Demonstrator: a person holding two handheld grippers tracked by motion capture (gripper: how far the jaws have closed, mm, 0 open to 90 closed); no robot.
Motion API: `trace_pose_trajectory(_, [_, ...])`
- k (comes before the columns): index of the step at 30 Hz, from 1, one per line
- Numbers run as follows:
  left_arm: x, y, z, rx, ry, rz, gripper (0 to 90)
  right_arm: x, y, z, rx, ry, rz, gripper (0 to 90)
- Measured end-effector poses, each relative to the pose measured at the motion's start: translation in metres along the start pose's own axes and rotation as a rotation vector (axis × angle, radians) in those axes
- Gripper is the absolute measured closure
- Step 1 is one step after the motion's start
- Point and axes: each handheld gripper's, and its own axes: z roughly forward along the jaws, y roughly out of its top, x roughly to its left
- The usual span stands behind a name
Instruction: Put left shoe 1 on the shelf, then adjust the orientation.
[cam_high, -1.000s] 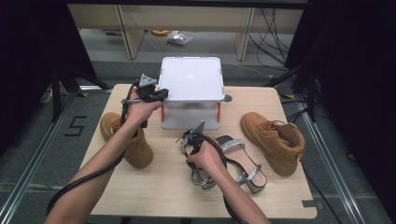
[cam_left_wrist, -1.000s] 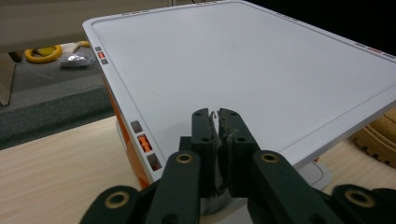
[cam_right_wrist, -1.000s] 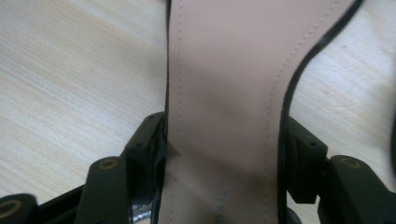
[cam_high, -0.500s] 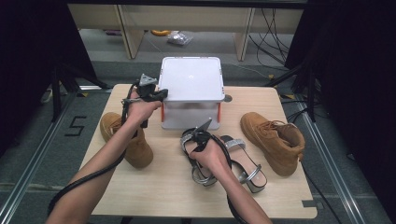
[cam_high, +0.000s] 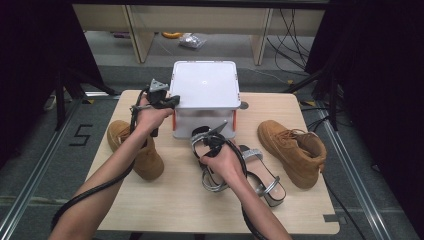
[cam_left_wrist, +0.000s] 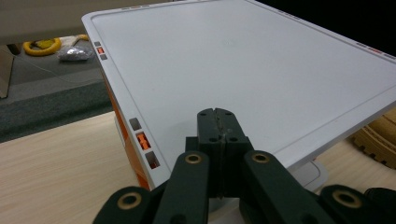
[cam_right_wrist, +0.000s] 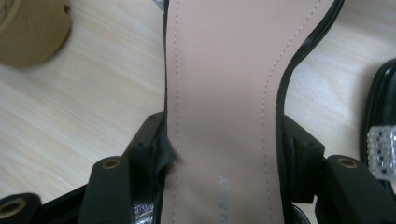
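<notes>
Raised slightly, right gripper (cam_high: 218, 131) w/ sandal (cam_right_wrist: 224, 93) clamped in jaws, palm down.

The wooden table (cam_high: 165, 200) bears a white box (cam_high: 205, 85), two tan boots (well apart) (cam_high: 292, 150) and a sandal (cam_high: 262, 177).

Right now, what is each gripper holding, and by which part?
The right gripper clamps a sandal across the sides of its insole, mid-sole. The left gripper is shut with nothing between its jaws, at the white box lid.
</notes>
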Motion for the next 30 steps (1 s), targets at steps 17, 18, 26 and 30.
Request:
trace_pose_trajectory(17, [0.001,0.001,0.0,0.011,-0.002,-0.01,89.8,0.008,0.023,-0.004,-0.022,-0.001,0.041,43.6])
trace_pose_trajectory(18, [0.001,0.002,0.0,0.013,-0.001,-0.009,89.8,0.009,0.025,-0.003,-0.027,0.004,0.051,43.5])
trace_pose_trajectory(26, [0.001,0.002,0.001,0.014,-0.003,-0.008,89.7,0.011,0.037,-0.002,-0.052,0.001,0.06,43.5])
trace_pose_trajectory(30, [0.001,0.002,0.001,0.012,-0.005,-0.012,89.7,0.01,0.043,0.001,-0.073,0.009,0.006,43.5])
